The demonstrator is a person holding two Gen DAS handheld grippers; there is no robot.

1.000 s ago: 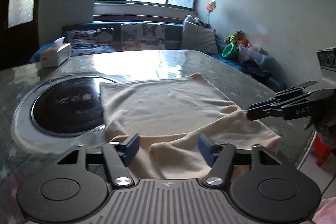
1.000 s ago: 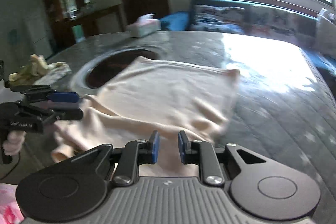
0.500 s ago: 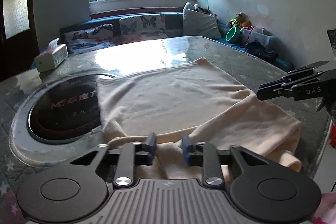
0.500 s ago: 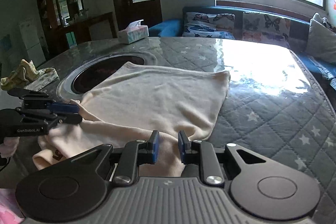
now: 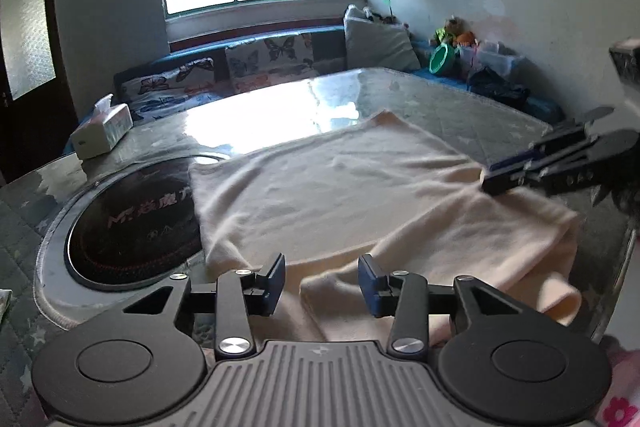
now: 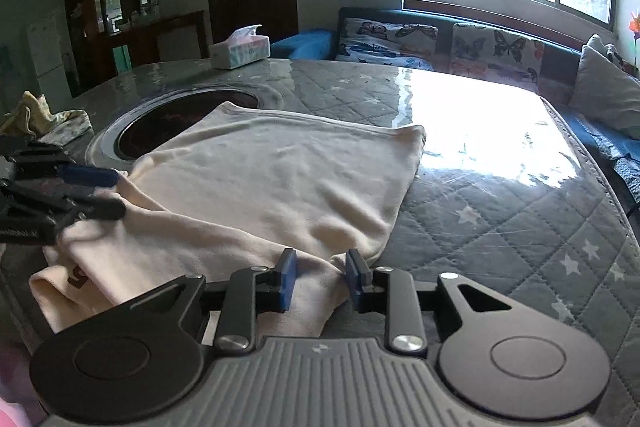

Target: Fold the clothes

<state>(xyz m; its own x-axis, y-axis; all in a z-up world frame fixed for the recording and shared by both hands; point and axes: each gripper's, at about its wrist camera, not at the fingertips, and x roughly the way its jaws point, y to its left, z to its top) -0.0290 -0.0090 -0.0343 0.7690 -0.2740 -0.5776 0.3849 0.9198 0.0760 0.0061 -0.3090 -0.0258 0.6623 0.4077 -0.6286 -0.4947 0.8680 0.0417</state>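
Note:
A cream garment (image 5: 340, 195) lies spread on the quilted table, its near part folded over into a thick band along the table's front edge; it also shows in the right wrist view (image 6: 272, 187). My left gripper (image 5: 322, 285) is open, its blue pads apart just above the folded near edge. My right gripper (image 6: 319, 277) is open too, over the garment's near right corner. Each gripper shows in the other's view, the right one (image 5: 560, 167) at the garment's right side, the left one (image 6: 60, 195) at its left side.
A round black induction cooktop (image 5: 132, 223) is set into the table (image 6: 500, 195) left of the garment, partly covered by it. A tissue box (image 5: 102, 129) stands at the far left. Crumpled cloth (image 6: 40, 119) lies on the left. A sofa with cushions (image 6: 440, 39) runs behind.
Both grippers were shut on the garment's near edge half a second ago and have now opened, letting it go. The folded band rests on the table.

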